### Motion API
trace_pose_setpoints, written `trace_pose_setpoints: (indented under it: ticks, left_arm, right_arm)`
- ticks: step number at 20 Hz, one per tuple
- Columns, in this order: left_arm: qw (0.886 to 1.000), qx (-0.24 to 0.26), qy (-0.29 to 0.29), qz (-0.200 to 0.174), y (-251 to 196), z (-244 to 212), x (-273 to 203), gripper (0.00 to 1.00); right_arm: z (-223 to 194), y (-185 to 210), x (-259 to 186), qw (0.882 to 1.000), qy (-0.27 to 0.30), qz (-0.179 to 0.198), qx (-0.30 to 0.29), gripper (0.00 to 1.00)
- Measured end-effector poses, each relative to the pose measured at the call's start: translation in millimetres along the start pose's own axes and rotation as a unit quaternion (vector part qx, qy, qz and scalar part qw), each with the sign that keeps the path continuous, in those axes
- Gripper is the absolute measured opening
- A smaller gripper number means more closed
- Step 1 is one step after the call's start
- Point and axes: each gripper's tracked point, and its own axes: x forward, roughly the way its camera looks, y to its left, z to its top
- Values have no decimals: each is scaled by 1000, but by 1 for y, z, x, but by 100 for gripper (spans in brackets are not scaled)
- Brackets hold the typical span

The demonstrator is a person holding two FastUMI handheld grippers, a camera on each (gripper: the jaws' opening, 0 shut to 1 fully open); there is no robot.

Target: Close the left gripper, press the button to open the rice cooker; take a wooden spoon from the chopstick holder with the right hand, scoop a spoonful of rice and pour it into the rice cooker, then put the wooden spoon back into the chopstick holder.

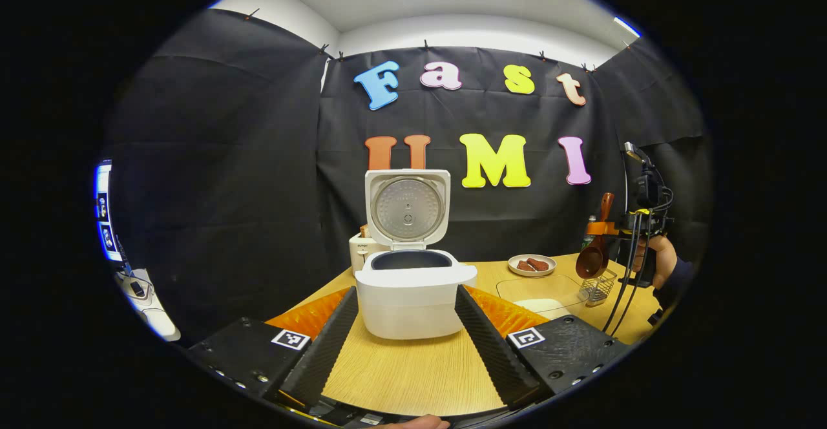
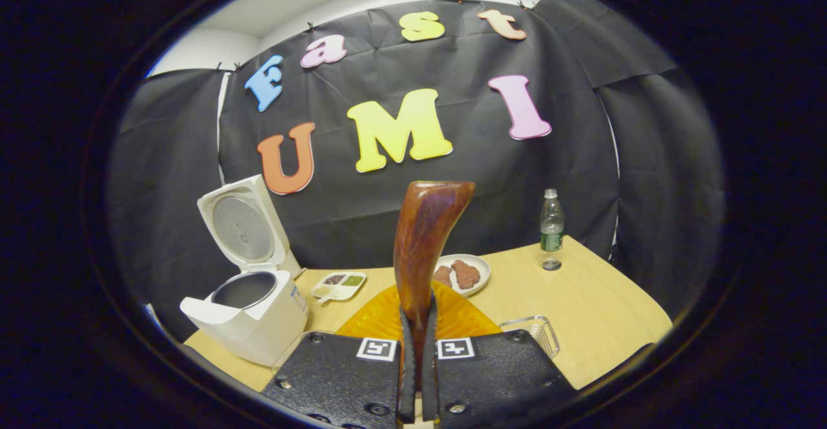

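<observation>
The white rice cooker [image 1: 413,287] stands with its lid up and its dark inner pot showing. My left gripper [image 1: 406,290] is open, its two fingers spread wide on either side of the cooker's front. In the left gripper view, my right gripper [image 1: 606,227] grips the wooden spoon [image 1: 593,256] by its handle, bowl down, just over the wire chopstick holder [image 1: 597,287]. In the right gripper view, my right gripper [image 2: 417,318] is shut on the spoon's brown handle [image 2: 426,235], which rises straight up. The open cooker [image 2: 249,313] lies to its left and the holder's rim [image 2: 533,331] low right.
A clear tray of white rice [image 1: 539,298] lies between cooker and holder. A plate of meat [image 2: 462,272], a small divided dish of grains [image 2: 339,285] and a water bottle [image 2: 551,229] stand along the back. A white appliance [image 1: 360,248] sits behind the cooker.
</observation>
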Motion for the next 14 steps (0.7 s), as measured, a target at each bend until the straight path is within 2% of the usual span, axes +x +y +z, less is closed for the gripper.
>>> trace_pose_setpoints:
  ticks: [8,11,14]
  left_arm:
    - [1000,-5,1,-5,2,-3,-2,96]
    - [1000,-4,5,-1,8,-6,-2,96]
    - [1000,1,3,16,20,-4,0,96]
  right_arm:
    - [-58,50,26,997,-7,-50,-57,10]
    - [-72,45,39,991,-25,-95,-86,10]
    - [-96,44,53,989,-11,-112,-99,10]
